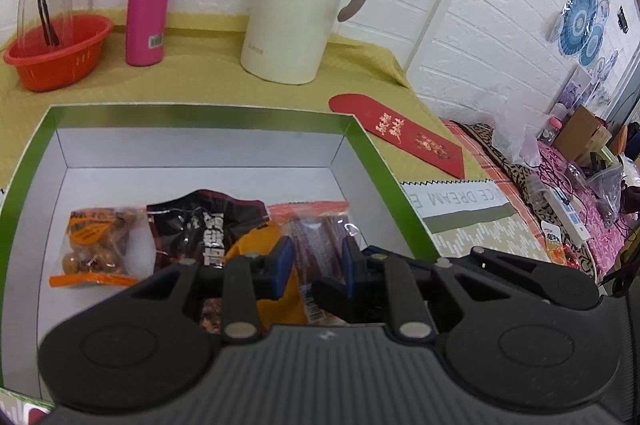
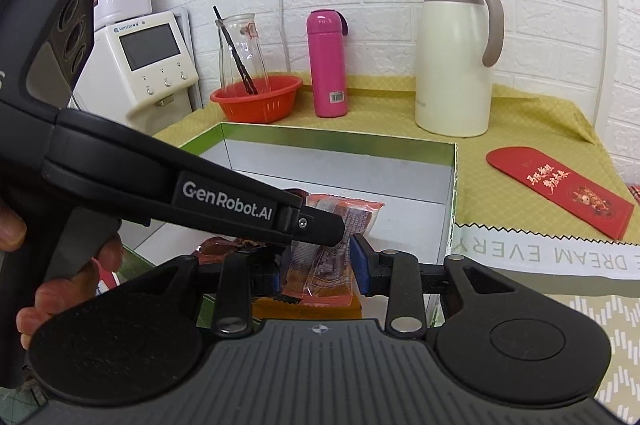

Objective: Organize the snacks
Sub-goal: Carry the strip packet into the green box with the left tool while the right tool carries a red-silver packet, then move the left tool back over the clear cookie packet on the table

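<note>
A green-rimmed white box (image 1: 362, 145) lies on the yellow cloth and holds snack packets: an orange nut packet (image 1: 96, 245), a dark packet (image 1: 200, 225), a yellow packet (image 1: 256, 245) and a clear red-edged packet of sausage sticks (image 1: 320, 237). My left gripper (image 1: 316, 257) hovers low over the box with its jaws apart around the sausage packet. In the right wrist view, my right gripper (image 2: 318, 265) also stands open around the sausage packet (image 2: 332, 249) inside the box (image 2: 454, 193). The left gripper's body (image 2: 224, 201) crosses that view from the left.
At the back stand a cream thermal jug (image 1: 296, 9), a pink bottle (image 1: 150, 1) and a red basket (image 1: 56, 53) holding a glass carafe. A red envelope (image 1: 400, 133) lies right of the box. A water dispenser (image 2: 148, 65) stands at the far left. Clutter lies off the table's right edge.
</note>
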Tool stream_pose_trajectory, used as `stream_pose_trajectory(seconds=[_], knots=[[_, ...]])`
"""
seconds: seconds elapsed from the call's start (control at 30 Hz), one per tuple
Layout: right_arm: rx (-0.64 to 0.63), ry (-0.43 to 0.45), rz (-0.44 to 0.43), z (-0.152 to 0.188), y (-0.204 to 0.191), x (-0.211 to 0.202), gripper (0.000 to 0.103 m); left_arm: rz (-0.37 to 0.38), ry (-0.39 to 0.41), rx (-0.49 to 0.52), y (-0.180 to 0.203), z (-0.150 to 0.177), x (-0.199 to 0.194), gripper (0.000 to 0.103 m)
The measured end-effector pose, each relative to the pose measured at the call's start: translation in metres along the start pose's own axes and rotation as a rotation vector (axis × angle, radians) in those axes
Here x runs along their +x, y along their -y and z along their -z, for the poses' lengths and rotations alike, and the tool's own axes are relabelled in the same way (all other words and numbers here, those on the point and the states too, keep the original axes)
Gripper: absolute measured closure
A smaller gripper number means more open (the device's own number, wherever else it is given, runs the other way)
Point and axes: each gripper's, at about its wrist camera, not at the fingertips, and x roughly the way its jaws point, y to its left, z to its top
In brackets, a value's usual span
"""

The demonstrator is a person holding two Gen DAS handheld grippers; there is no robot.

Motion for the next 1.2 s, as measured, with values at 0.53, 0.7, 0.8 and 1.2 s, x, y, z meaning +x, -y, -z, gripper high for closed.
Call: stream_pose_trajectory(seconds=[0.53,0.7,0.8,1.2], knots=[[-0.097,0.037,0.026,0.004,-0.023,-0.024,0.000,-0.173,0.196,0.024,0.011,0.007,-0.057,0.029],[-0.139,0.062,0.023,0.000,-0.042,-0.057,0.000,-0.149,0.242,0.039,0.020,0.017,-0.099,0.025],[-0.170,0.068,0.022,-0.001,-0.057,-0.081,0.000,-0.137,0.256,0.053,0.026,0.027,-0.127,0.007],[-0.088,0.089,-0.046,0.035,-0.100,-0.161,0.000,-0.168,0.363,0.051,0.030,0.103,-0.227,0.008]])
